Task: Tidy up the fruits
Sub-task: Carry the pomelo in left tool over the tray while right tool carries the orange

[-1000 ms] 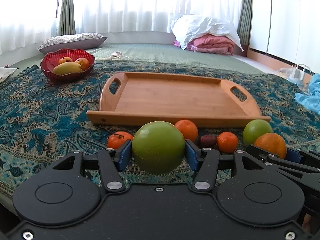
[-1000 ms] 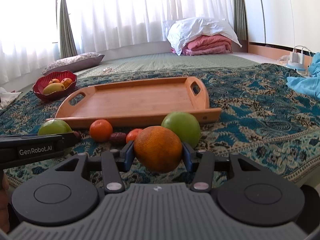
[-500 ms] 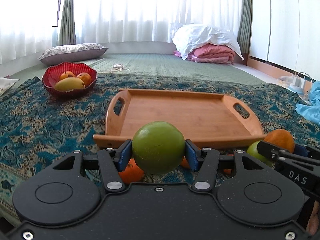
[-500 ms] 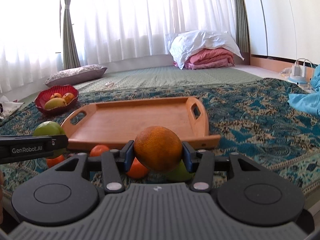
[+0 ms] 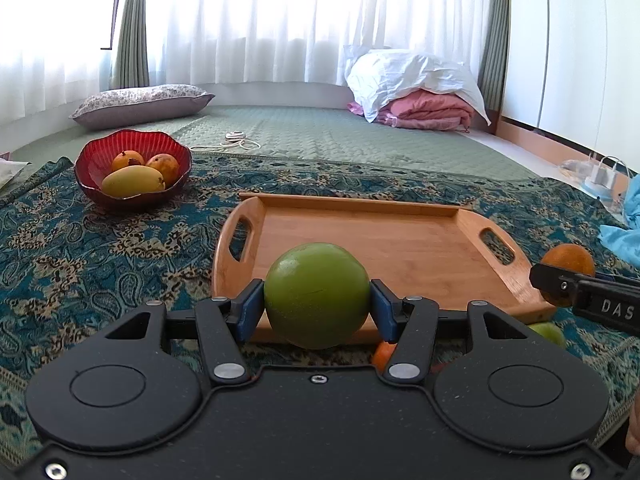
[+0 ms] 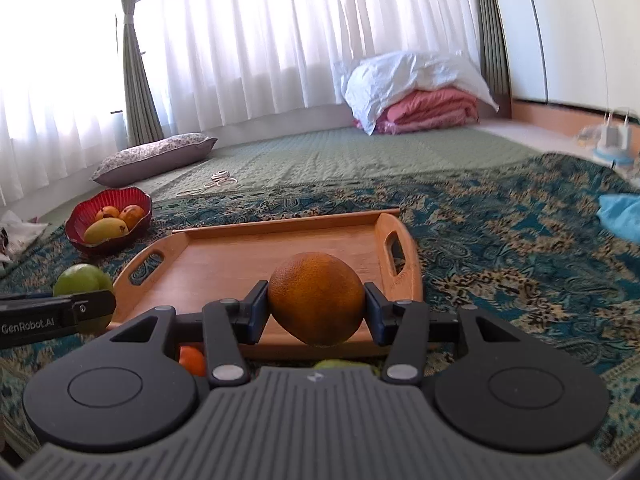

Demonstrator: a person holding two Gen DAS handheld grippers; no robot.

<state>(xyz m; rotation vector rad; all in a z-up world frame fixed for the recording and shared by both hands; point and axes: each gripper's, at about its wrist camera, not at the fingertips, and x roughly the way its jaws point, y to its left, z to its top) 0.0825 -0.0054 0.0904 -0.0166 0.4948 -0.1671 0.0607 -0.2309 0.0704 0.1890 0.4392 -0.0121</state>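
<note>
My left gripper [image 5: 317, 310] is shut on a green round fruit [image 5: 317, 294] and holds it in the air at the near edge of the wooden tray [image 5: 400, 240]. My right gripper [image 6: 316, 312] is shut on a large orange [image 6: 316, 298], held above the near edge of the same tray [image 6: 248, 256]. Each held fruit also shows in the other view: the orange [image 5: 568, 264] at the right, the green fruit [image 6: 82, 280] at the left. A small orange fruit [image 6: 192, 360] and a green fruit [image 6: 344, 364] lie on the cloth below, mostly hidden.
A red bowl [image 5: 92, 164] with a yellow mango and two orange fruits stands left of the tray on the patterned blue cloth [image 5: 80, 248]. A pillow [image 5: 140, 102], folded bedding [image 5: 424, 92], a cable and a blue cloth [image 5: 628, 224] lie farther off.
Both grippers have risen and moved forward with their fruits, from low over the loose fruits on the cloth to the tray's near edge. The loose fruits have dropped below view.
</note>
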